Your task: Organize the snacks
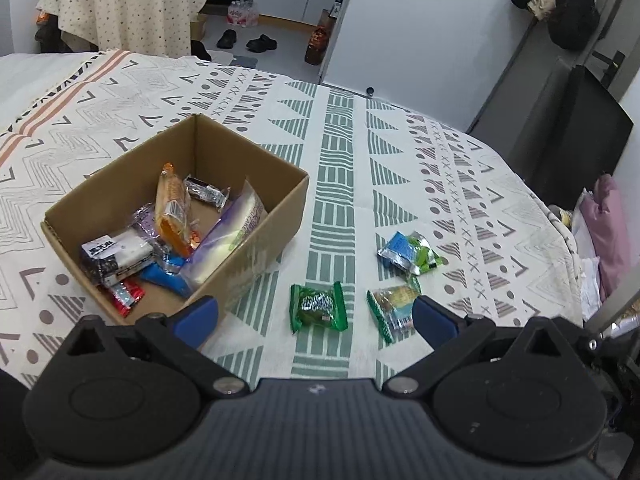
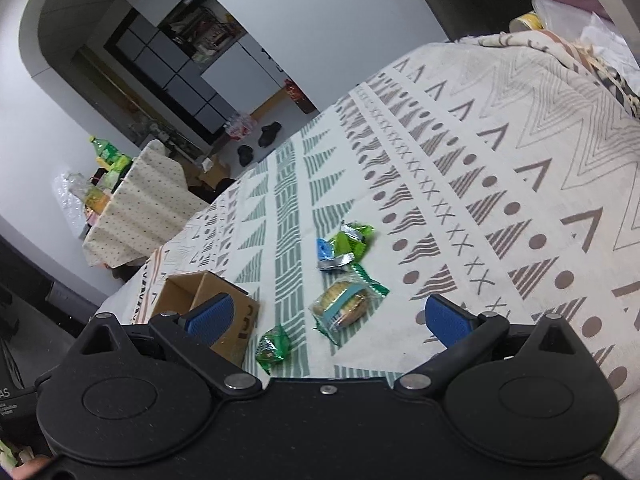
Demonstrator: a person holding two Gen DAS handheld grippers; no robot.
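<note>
A: Left wrist view first. What does it show?

B: The left gripper (image 1: 316,314) hovers over the patterned cloth (image 1: 400,152), jaws spread wide and holding nothing. At the left stands the cardboard box (image 1: 276,216), open at the top, with several wrapped snacks lying loose inside, among them an orange packet (image 1: 173,212) and a clear purple-edged bag (image 1: 230,236).

A: And outside the box?

B: Three snacks lie on the cloth to its right. The green packet (image 1: 319,307) is nearest the box, between the fingertips in the picture. The biscuit packet (image 1: 394,308) lies just right of it, beside the right blue pad (image 1: 434,322). The blue-and-green packet (image 1: 410,254) lies farther off.

A: Right wrist view?

B: The right gripper (image 2: 330,318) is also wide open and empty above the cloth. The biscuit packet (image 2: 346,304) lies between its fingertips, the green packet (image 2: 273,346) near left beside the box (image 2: 240,320), and the blue-and-green packet (image 2: 346,244) beyond.
</note>
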